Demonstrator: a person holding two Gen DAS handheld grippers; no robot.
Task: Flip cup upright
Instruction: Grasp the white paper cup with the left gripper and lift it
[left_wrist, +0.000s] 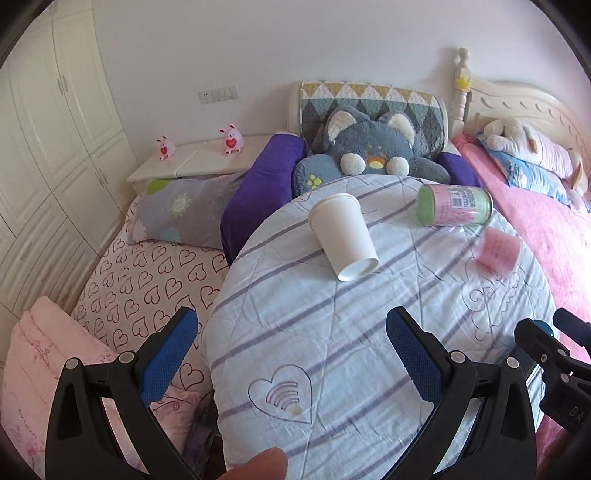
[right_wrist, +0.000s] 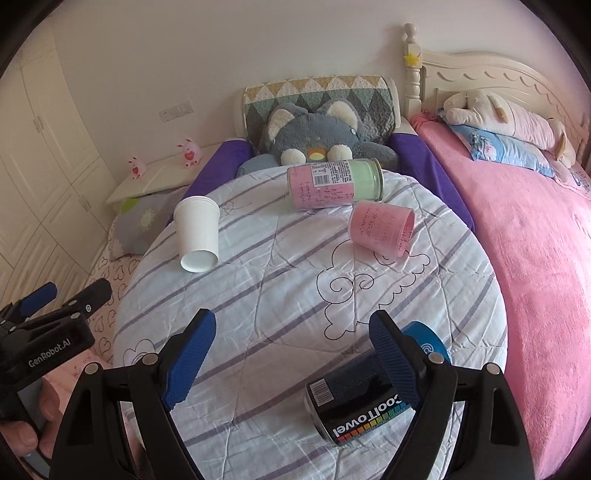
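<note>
Two wrist views, side by side, facing headboard, sharing the striped quilt (left_wrist: 332, 350).

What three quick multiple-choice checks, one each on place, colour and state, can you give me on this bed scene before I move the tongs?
1. Where does the white paper cup lie?
A. On the striped quilt
B. On the nightstand
C. On the pink blanket

2. What colour are the tongs' pads?
A. Red
B. Blue
C. Green

3. How is the white paper cup resting?
A. Upright
B. Held in the tongs
C. On its side

Answers:
1 A, the quilt shows beneath it.
2 B, both wrist views show blue pads.
3 C, its flat base faces the cameras, and both the left tongs and the right tongs stand open and short of it.
</note>
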